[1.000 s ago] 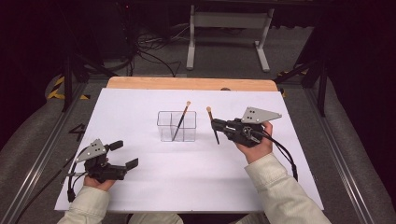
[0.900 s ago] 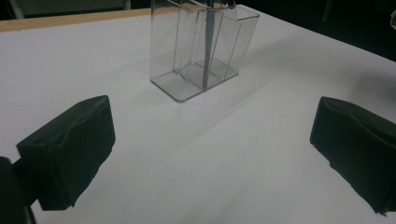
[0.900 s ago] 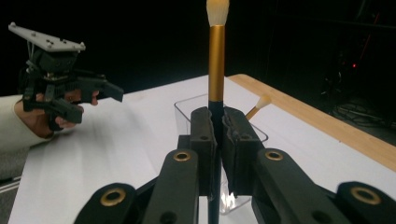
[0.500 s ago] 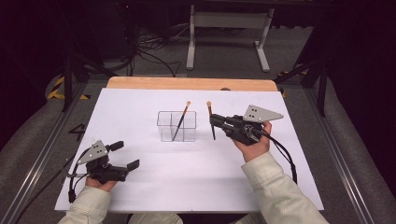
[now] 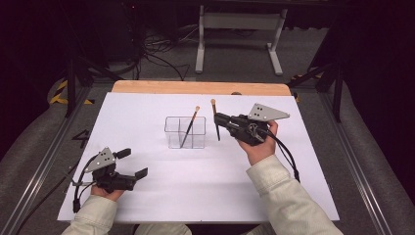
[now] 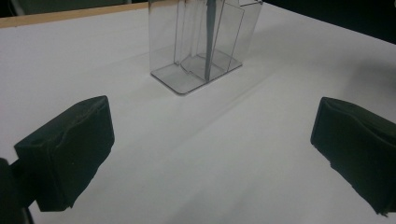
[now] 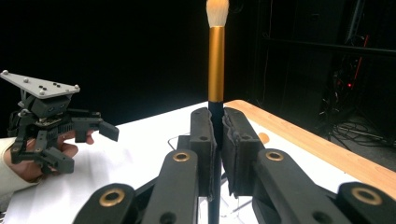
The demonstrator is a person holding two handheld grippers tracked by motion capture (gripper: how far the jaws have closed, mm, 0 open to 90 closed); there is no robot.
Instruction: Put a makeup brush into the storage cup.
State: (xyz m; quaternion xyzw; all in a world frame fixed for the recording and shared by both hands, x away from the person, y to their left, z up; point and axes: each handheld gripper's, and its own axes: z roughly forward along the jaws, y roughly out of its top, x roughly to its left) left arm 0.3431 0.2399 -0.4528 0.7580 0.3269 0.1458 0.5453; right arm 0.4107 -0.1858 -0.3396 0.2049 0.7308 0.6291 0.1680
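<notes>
Looking down from the high view, the right gripper (image 5: 219, 119) clamps a makeup brush (image 5: 215, 120) upright, just right of the clear organizer (image 5: 185, 132), where a second brush (image 5: 189, 127) leans. The left gripper (image 5: 132, 163) rests near the left, jaws apart. Its own view shows wide-open pads (image 6: 70, 149) facing the organizer (image 6: 201, 42). The right gripper view shows jaws pinching the brush's (image 7: 216, 56) black handle.

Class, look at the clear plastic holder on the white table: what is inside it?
Inside the clear plastic holder, one dark-handled makeup brush leans, bristles up. Clear dividers split it into compartments; nothing else shows inside.
</notes>
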